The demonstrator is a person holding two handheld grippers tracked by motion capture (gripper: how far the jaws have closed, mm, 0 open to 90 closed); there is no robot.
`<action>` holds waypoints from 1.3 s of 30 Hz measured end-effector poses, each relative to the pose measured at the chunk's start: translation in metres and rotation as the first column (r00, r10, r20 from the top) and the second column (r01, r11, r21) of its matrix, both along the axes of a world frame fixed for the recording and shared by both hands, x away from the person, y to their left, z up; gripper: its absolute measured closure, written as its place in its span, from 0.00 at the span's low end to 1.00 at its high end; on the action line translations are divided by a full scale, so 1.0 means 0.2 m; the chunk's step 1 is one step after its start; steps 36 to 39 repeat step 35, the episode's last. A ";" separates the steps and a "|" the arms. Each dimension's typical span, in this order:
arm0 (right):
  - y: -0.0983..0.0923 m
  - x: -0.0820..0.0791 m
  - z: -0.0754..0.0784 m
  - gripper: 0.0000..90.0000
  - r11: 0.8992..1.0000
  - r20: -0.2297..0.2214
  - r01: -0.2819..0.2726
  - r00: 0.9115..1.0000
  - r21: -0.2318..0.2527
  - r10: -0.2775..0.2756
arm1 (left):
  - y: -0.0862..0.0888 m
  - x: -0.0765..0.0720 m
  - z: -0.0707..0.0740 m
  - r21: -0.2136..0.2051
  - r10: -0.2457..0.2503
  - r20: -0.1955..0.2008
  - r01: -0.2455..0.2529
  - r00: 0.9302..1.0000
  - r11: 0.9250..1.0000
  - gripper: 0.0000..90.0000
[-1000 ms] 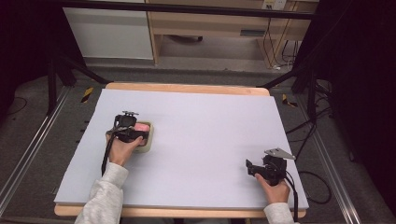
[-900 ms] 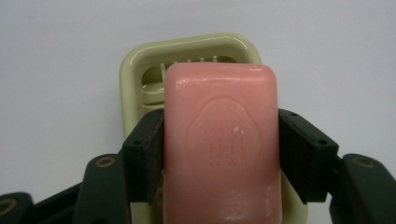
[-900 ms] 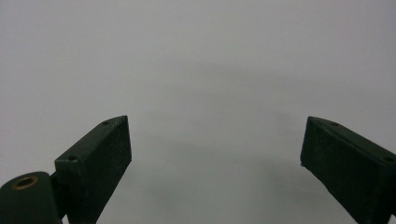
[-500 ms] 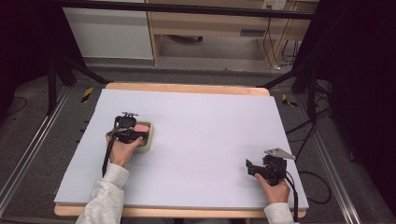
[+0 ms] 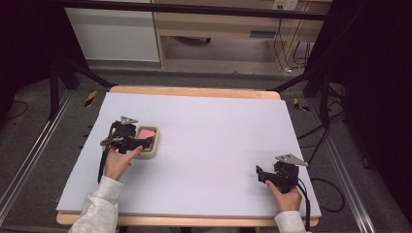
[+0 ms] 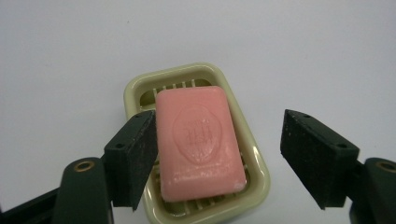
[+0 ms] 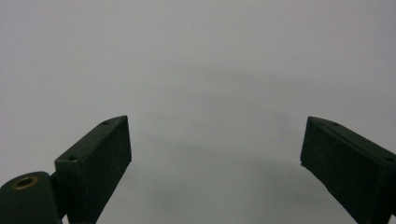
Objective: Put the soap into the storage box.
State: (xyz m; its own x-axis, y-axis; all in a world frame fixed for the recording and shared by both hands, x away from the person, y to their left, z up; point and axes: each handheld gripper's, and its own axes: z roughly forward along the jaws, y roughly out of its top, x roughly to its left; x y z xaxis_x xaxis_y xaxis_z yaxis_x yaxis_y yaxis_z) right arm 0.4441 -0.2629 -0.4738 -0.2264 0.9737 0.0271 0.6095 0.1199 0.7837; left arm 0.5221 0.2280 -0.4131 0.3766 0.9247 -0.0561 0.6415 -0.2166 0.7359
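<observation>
A pink bar of soap [image 6: 198, 140] lies in a pale green soap dish [image 6: 133, 91] on the white table top. My left gripper [image 6: 217, 156] hangs just above it, open, with one jaw over the soap's left edge and the other well off to its right. In the high view the soap [image 5: 146, 133] and the dish [image 5: 148, 154] sit at the table's left, partly under my left gripper [image 5: 144, 142]. My right gripper [image 5: 260, 174] rests open near the front right of the table, and its own view [image 7: 215, 154] has bare white surface between the jaws.
The white board [image 5: 209, 126] covers a wooden table with a rim at the back [image 5: 194, 91]. Beyond it stand a wooden shelf unit [image 5: 228, 29] and black frame legs [image 5: 68, 73]. Cables [image 5: 330, 187] trail off the right side.
The left gripper has edged slightly over the soap dish. The right gripper has stayed put.
</observation>
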 end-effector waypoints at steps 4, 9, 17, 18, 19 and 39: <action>0.00 0.00 0.00 0.10 1.000 0.000 0.002 1.000 0.003 -0.002 | 0.04 -0.06 -0.01 -0.007 0.004 0.024 -0.004 1.000 1.000 0.28; -0.01 -0.01 0.00 0.10 1.000 -0.001 0.011 1.000 0.006 -0.011 | 0.09 -0.14 -0.03 0.002 0.002 0.057 -0.002 0.998 1.000 0.28; -0.03 0.00 0.00 0.10 1.000 -0.004 0.028 1.000 -0.002 -0.028 | 0.21 -0.26 -0.08 -0.023 -0.039 0.099 0.042 0.994 0.999 0.27; -0.03 0.00 0.00 0.10 1.000 -0.008 0.031 0.999 -0.006 -0.031 | 0.23 -0.27 -0.08 -0.024 -0.036 0.104 0.038 0.994 0.999 0.27; -0.03 0.00 -0.01 0.10 0.999 -0.011 0.033 0.999 -0.006 -0.033 | 0.25 -0.28 -0.10 -0.015 -0.035 0.104 0.037 0.994 0.999 0.27; -0.08 -0.01 -0.01 0.10 0.997 -0.016 0.048 0.999 -0.059 -0.049 | 0.43 -0.30 -0.27 0.051 0.027 0.054 -0.030 0.998 0.998 0.25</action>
